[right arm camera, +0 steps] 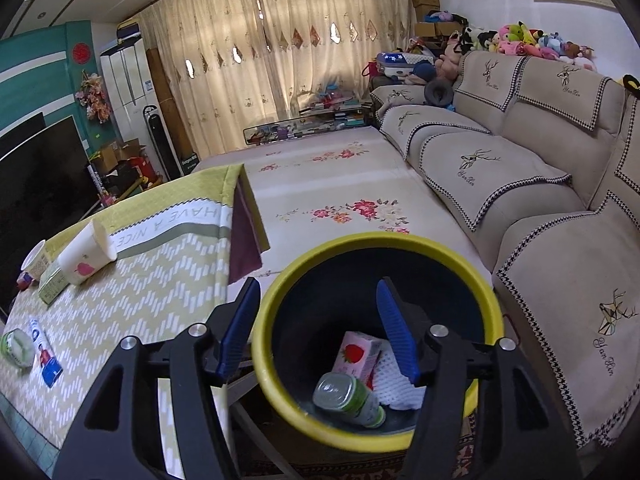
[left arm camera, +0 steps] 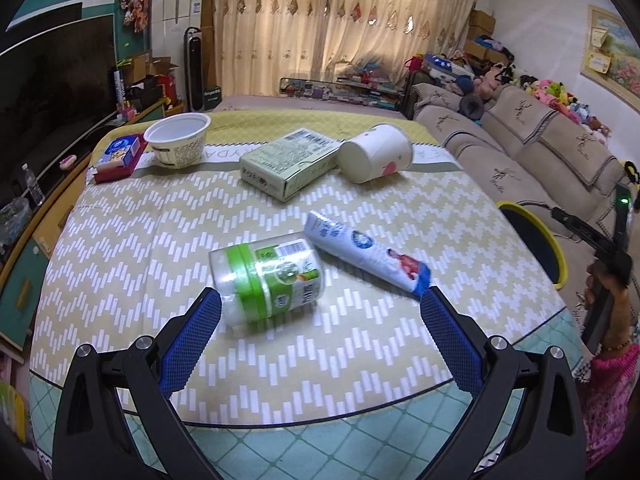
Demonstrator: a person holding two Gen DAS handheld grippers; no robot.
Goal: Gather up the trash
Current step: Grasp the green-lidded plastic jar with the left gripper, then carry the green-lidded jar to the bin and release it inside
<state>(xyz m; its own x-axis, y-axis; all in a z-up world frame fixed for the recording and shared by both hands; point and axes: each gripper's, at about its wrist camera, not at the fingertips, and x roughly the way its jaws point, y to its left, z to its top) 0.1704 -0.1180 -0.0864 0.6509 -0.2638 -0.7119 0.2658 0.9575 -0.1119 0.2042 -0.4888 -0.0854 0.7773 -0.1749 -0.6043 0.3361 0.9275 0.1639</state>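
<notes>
My left gripper (left arm camera: 320, 300) is open and empty above the table's front. A clear jar with a green lid (left arm camera: 266, 280) lies on its side just ahead of its left finger. A white and blue tube (left arm camera: 366, 256) lies beside the jar. Further back are a green box (left arm camera: 290, 162), a tipped paper cup (left arm camera: 376, 152), a white tub (left arm camera: 178, 140) and a red and blue box (left arm camera: 118, 156). My right gripper (right arm camera: 318, 304) is open and empty above the yellow-rimmed bin (right arm camera: 280, 360). In the bin lie a pink strawberry carton (right arm camera: 356, 354), a green bottle (right arm camera: 348, 398) and white foam net (right arm camera: 394, 380).
The table wears a yellow-green zigzag cloth (left arm camera: 160, 240). A beige sofa (right arm camera: 540, 200) runs along the right. A floral mat (right arm camera: 340, 184) covers the floor beyond the bin. A TV (left arm camera: 48, 92) stands at the left. The bin's rim also shows right of the table in the left wrist view (left arm camera: 556, 248).
</notes>
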